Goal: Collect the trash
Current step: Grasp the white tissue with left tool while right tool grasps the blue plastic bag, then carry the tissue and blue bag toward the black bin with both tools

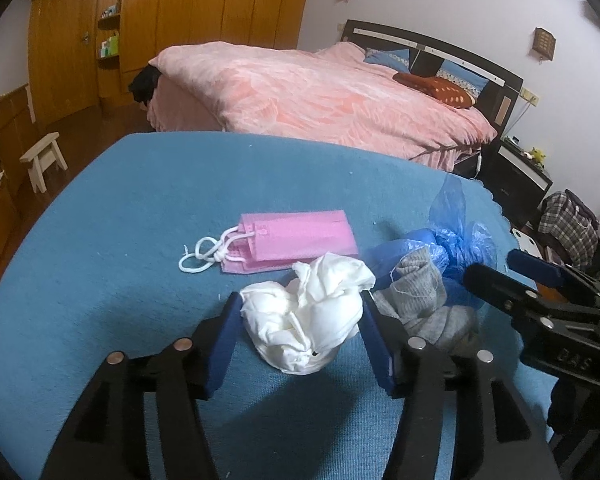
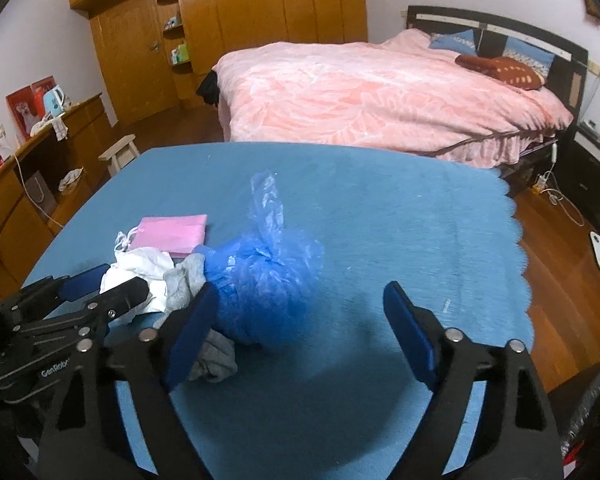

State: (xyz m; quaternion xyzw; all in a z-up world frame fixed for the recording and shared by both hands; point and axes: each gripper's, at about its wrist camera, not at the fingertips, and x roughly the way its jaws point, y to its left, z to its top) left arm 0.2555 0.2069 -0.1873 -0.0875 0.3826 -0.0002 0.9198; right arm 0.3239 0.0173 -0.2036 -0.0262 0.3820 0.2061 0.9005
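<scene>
On the blue-covered bench (image 1: 140,220), four bits of trash sit bunched near the front edge. Left claw (image 1: 300,320) straddles a crumpled white tissue wad (image 1: 308,316); both blue pads sit right at the wad's sides, but can't tell if they're actually pressing or just framing it, so grip state is unclear. Wad rests on the cloth, not lifted. Just behind it lies a folded pink face mask (image 1: 296,240), flat, white ear loops trailing off its left end. Right of the wad, touching it, is a gray sock (image 1: 424,292), partly rumpled under the left claw's right finger. Beyond the sock is a knotted blue plastic bag (image 2: 268,276), its tied tail sticking up. Right claw (image 2: 300,320) is released, jaws wide; its left pad is against the near-left side of the bag and over the sock (image 2: 216,360), its right pad stands well clear on bare cloth, nothing gripped. In the right wrist view the left claw (image 2: 108,284) shows at lower left, over the tissue (image 2: 140,268), with the mask (image 2: 172,234) behind. Room behind: bed with pink cover (image 1: 320,96), wooden wardrobe (image 2: 260,0), small white stool (image 1: 44,160) on the wood floor.
</scene>
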